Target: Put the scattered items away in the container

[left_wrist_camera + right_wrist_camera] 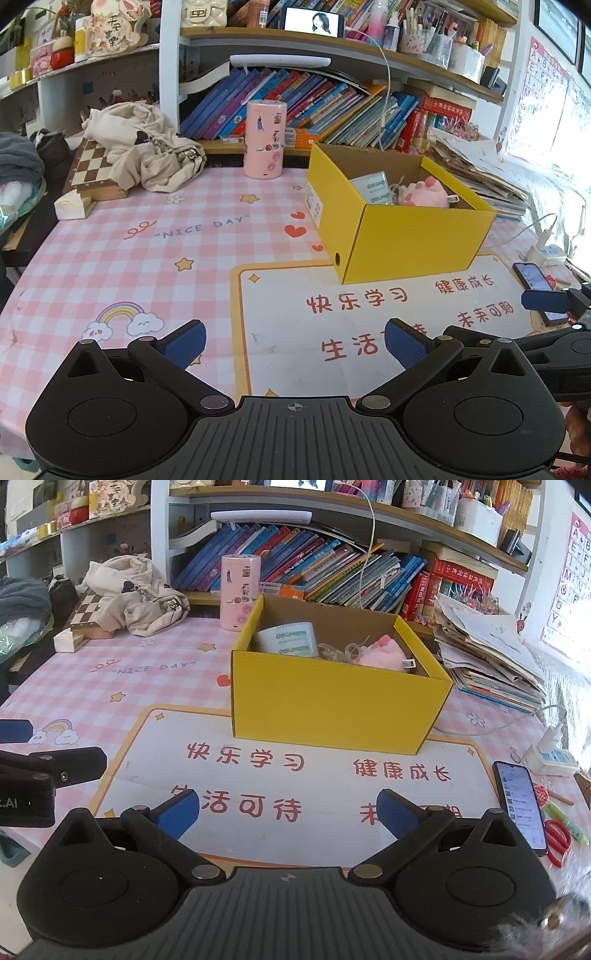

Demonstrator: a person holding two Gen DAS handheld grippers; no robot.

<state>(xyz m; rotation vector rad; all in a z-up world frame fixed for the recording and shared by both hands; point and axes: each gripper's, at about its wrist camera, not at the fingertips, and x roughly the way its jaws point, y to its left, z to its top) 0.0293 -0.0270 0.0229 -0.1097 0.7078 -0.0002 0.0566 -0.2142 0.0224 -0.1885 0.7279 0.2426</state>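
**Both grippers open above the bench, box loaded**

The left gripper hovers over the white printed panel of the bench. Its jaws stand wide apart and hold nothing. The right gripper hovers over the same panel, just beside the left one; its jaws are likewise spread wide and empty. Each gripper shows at the edge of the other's view.

The yellow box stands upright on the bench, ahead of both grippers, straddling the far edge of the white panel. Its top is open. Inside it lie three visible things:
- a white pack with green print, at the left side of the box
- a pink paw-shaped plush, at the right side, with a small white tag
- a tangle of pale cord, between the pack and the plush

On the bench outside the box:
- a phone with its screen lit, lying flat to the right of the right gripper
- red-handled scissors, just beside the phone on its right
- a white power strip, beyond the phone, with a cable running from it
- a pink cylinder with stickers, upright behind the box on its left
- a chessboard at the far left, with a heap of beige cloth partly on it

A stack of papers and books rests to the right of the box
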